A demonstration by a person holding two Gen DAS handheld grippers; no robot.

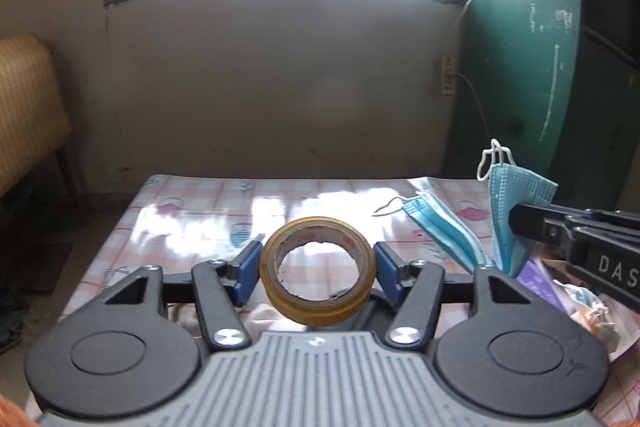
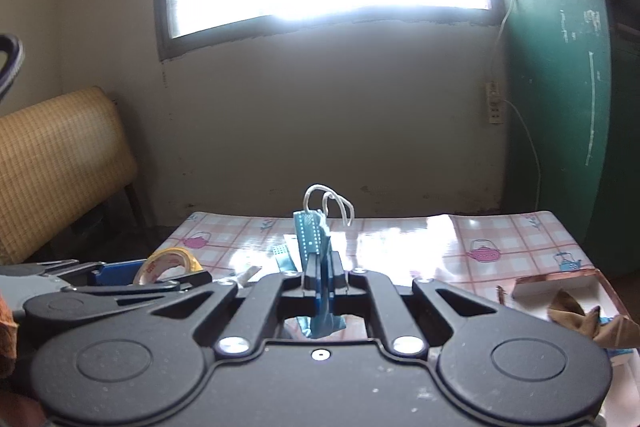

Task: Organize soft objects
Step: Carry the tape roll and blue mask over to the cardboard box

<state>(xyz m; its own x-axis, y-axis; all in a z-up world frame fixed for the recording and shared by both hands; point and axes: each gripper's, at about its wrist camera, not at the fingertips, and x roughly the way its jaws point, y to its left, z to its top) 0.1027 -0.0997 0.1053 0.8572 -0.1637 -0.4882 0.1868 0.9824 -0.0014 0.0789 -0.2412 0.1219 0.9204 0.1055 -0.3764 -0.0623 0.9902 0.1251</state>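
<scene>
The bench (image 1: 192, 211) carries an open box (image 2: 560, 285) at its right edge, closest to the right gripper (image 2: 322, 267), with crumpled brown stuff inside. That gripper is clamped on a folded blue mask (image 1: 516, 211) hanging long-axis upright. A second mask (image 1: 440, 227) lies flat just left of it. The left gripper (image 1: 318, 267) squeezes a tape roll (image 1: 318, 267), held clear of the bench.

Tape roll (image 1: 318, 269) amber; masks (image 1: 516, 215) (image 1: 442, 233) light blue; tablecloth (image 1: 192, 211) pink-checked, teapot motifs.
</scene>
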